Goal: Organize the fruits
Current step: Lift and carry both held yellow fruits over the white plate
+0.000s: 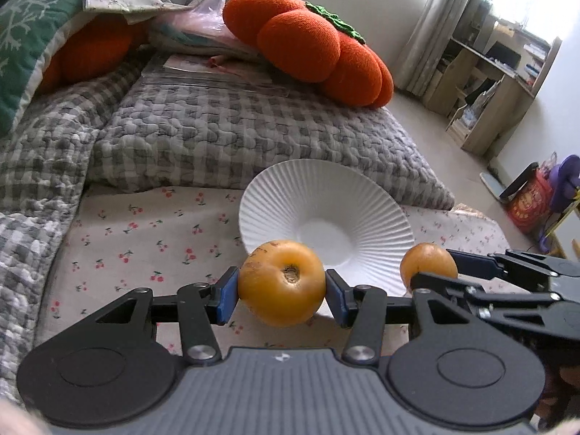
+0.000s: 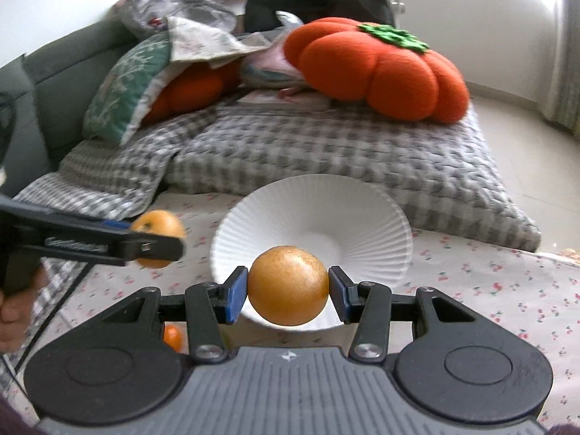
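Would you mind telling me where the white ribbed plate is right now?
The white ribbed plate sits centre in both wrist views on the cherry-print sheet, just before the grey checked quilt, beyond the two held oranges.

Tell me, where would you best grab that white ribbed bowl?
Probably the bowl's thin flared rim, one finger inside and one outside, coming from above at the near edge; its wide sloping wall gives nothing else narrow enough. Both grippers already hold fruit, though.

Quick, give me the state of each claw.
Left claw: closed on a yellow fruit.
Right claw: closed on another yellow fruit.
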`<state>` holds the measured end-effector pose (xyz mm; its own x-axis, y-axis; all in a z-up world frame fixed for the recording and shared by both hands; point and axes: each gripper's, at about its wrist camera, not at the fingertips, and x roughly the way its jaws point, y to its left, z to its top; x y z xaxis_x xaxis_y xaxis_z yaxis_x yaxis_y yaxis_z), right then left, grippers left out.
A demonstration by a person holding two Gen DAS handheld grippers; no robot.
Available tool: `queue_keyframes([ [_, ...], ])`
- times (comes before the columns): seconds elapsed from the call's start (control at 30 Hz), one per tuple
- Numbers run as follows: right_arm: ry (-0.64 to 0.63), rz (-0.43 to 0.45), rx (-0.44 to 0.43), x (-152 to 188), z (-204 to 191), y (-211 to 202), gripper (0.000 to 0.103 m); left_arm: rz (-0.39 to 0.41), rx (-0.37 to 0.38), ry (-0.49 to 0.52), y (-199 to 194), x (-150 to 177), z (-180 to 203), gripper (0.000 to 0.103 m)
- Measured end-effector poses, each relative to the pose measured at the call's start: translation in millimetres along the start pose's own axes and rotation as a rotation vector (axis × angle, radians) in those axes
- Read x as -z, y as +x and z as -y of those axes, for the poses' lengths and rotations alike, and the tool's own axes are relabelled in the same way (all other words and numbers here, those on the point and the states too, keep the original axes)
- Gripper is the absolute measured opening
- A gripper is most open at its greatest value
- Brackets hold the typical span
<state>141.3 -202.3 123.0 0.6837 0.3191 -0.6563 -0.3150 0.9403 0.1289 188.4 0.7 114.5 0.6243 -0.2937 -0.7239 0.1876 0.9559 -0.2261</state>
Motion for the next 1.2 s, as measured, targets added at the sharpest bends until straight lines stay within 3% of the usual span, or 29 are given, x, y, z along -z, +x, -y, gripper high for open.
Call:
queue_keyframes([
  [0.57,0.085,0.013,0.107,-4.7,43.0,24.9,0.044,-0.003,0.039,-0.033,47.1,-26.0,19.2,0.044],
  [0.97,-0.002,0.034,0.091,-4.3,33.9,51.7,0.044,-0.031,0.027,-0.02,85.0,-25.6,26.8,0.044],
  [1.2,-0.177,0.065,0.131,1.7,17.3,66.2,0.044,-0.036,0.031,-0.025,102.4,-29.5,23.2,0.044],
])
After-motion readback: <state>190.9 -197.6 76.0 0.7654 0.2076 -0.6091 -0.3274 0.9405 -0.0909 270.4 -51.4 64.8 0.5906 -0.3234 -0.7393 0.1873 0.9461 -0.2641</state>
